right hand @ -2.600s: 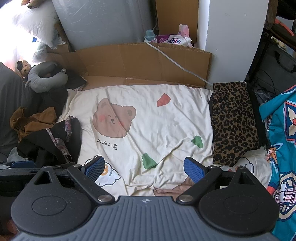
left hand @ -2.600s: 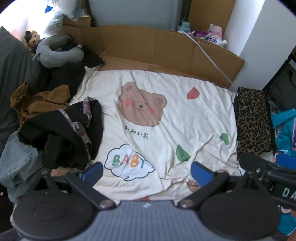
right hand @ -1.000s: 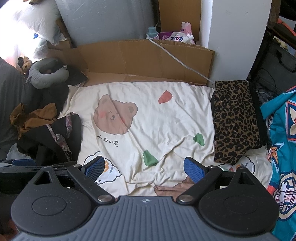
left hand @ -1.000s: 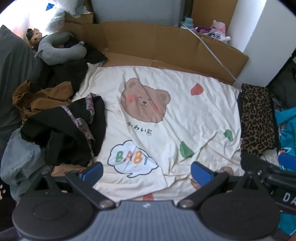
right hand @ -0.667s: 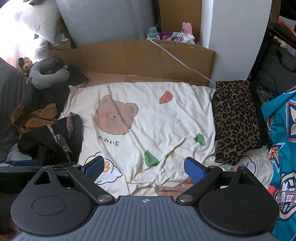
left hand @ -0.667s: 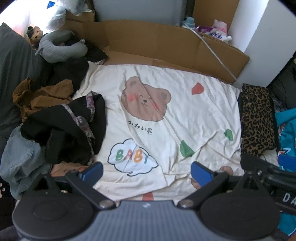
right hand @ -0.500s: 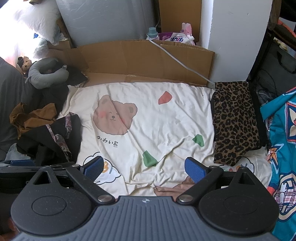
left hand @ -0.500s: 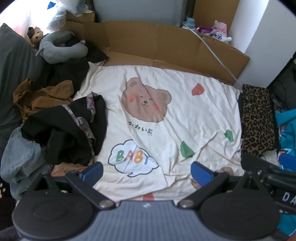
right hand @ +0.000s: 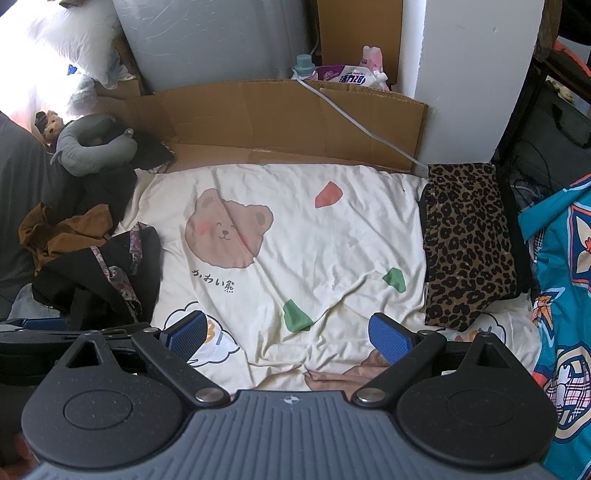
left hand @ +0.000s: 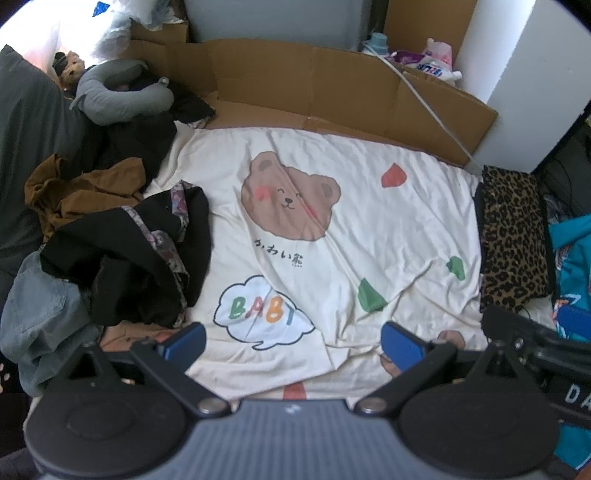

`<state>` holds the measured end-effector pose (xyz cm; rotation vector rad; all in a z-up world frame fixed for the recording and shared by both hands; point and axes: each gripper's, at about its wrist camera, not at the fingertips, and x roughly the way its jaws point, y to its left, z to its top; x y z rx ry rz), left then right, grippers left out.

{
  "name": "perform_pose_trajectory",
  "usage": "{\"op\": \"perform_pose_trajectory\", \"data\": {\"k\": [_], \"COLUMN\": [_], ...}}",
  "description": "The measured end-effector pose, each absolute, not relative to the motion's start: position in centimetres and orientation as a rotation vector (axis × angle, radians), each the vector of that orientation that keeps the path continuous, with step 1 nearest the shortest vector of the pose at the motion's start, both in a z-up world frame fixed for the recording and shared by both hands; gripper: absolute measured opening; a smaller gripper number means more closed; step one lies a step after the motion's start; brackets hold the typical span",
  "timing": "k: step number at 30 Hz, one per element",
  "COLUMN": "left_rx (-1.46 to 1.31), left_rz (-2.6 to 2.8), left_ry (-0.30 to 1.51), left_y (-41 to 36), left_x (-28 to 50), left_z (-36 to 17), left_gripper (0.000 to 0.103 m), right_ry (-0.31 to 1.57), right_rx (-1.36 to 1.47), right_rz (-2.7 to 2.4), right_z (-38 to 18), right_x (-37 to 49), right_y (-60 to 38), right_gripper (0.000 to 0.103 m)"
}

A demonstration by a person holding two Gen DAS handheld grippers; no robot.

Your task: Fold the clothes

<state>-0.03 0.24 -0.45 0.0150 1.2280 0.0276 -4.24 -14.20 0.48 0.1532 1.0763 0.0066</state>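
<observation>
Currently | left gripper [left hand: 291, 341] and right gripper [right hand: 288, 334]: jaws wide apart, holding nothing, poised low-centre over bear-print sheet [left hand: 369, 221] | unfolded clothes pile [left hand: 122, 251] left of frame, awaiting pickup | folded leopard-print garment [right hand: 467, 240] parked right, likely done.

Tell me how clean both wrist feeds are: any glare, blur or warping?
Left wrist view: blown-out glare at the top-left corner, fisheye bending the cardboard edge, bear sheet sharp. Right wrist view: the same window glare washes out the pillow at top left, straight pillar leans, leopard-print cloth crisp; no motion blur in either.
</observation>
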Motion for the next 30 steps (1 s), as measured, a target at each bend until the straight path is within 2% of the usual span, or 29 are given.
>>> {"op": "perform_pose_trajectory", "data": {"k": [30], "left_rx": [0.008], "left_rz": [0.038], "left_ry": [1.22], "left_y": [0.78], "left_x": [0.16], "left_z": [0.12], "left_gripper": [0.102], "right_ry": [1.074], "right_rx": [0.145], "right_rz": [-0.001], "right_z": [0.77], "right_x": [-3.62], "right_y": [-13.85], "right_gripper": [0.097]}}
